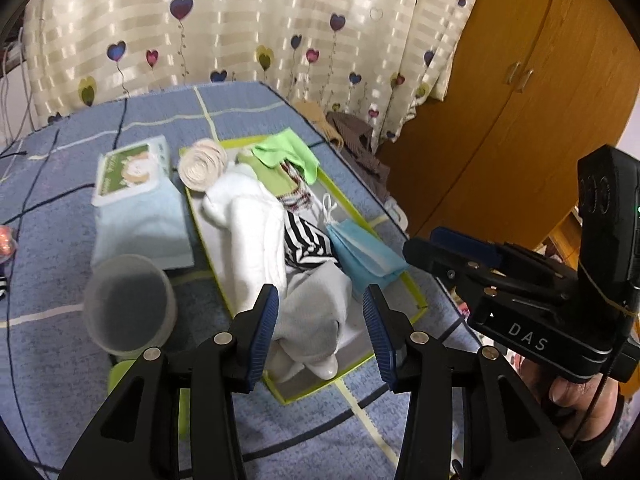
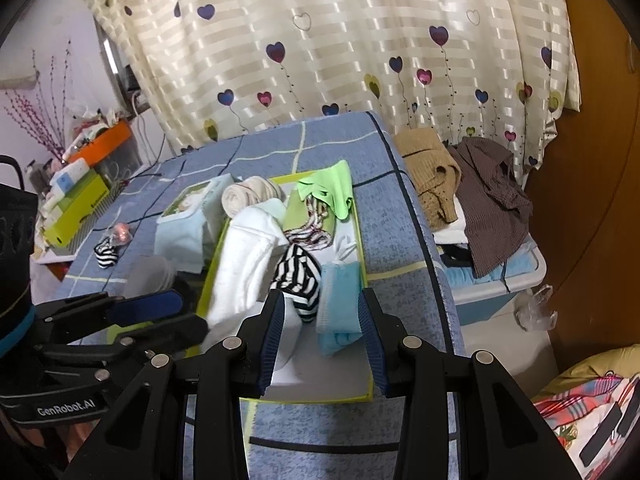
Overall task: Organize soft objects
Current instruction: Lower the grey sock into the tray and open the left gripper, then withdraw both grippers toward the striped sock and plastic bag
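Observation:
A shallow box with a lime-green rim (image 1: 416,296) (image 2: 362,248) lies on the blue checked cloth. It holds a white towel (image 1: 256,232) (image 2: 244,264), a striped black-and-white cloth (image 1: 304,240) (image 2: 298,272), blue face masks (image 1: 362,254) (image 2: 338,304), a green cloth (image 1: 286,152) (image 2: 330,190), a cream roll (image 1: 202,164) (image 2: 248,196) and a grey-white cloth (image 1: 316,312). My left gripper (image 1: 320,332) is open and empty above the box's near end. My right gripper (image 2: 322,336) is open and empty above the masks.
A wipes pack on a pale blue folded cloth (image 1: 138,216) (image 2: 182,232) and a translucent cup (image 1: 130,304) stand left of the box. A small striped cloth (image 2: 106,256) lies further left. Clothes (image 2: 472,184) pile on a bin at right. A wooden wardrobe (image 1: 500,100) stands behind.

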### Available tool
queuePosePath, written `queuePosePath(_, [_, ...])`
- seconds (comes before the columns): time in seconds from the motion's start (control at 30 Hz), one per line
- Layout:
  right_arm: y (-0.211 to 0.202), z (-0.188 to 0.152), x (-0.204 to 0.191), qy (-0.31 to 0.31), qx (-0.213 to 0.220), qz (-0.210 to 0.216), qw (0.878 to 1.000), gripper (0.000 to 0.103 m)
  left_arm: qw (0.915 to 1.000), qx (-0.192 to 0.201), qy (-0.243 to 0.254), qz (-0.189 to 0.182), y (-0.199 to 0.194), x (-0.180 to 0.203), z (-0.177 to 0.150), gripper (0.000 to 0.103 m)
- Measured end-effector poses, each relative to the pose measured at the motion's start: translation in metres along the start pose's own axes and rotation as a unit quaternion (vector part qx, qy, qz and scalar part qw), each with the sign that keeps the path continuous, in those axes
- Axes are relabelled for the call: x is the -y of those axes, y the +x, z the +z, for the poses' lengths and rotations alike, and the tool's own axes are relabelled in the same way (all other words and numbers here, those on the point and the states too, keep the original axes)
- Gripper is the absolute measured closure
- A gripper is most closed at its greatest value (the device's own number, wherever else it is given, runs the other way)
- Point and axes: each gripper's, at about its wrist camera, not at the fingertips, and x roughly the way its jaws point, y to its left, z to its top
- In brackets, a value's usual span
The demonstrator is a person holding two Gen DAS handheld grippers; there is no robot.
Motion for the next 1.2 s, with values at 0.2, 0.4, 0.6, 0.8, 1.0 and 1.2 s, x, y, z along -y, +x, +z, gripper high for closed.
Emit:
queuePosePath(0.2, [-0.015,0.001,-0.016,-0.009,0.008,-0.004,1.0,0.056,0.9996,0.027,-0.006,-0.002,-0.027,-0.007,-0.003,0.058])
queuePosePath(0.4, [-0.029,0.004,-0.036,-0.025,0.018,-0.009,0.999,0.055,0.9985,0.053,-0.009,-0.01,-0.052,-0.012,-0.007,0.058])
queuePosePath(0.6, [-0.039,0.006,-0.055,-0.04,0.025,-0.007,0.999,0.054,0.9973,0.071,-0.015,-0.009,-0.069,-0.019,-0.009,0.058])
queuePosePath(0.8, [-0.043,0.007,-0.072,-0.054,0.029,0.001,0.998,0.053,0.9966,0.079,-0.026,0.001,-0.083,-0.032,-0.014,0.058])
queuePosePath(1.0, [-0.042,0.008,-0.094,-0.071,0.029,0.013,0.997,0.052,0.9953,0.09,-0.038,0.001,-0.095,-0.046,-0.02,0.058])
queuePosePath(1.2, [-0.04,0.007,-0.112,-0.086,0.025,0.021,0.996,0.052,0.993,0.102,-0.058,0.008,-0.108,-0.062,-0.027,0.058])
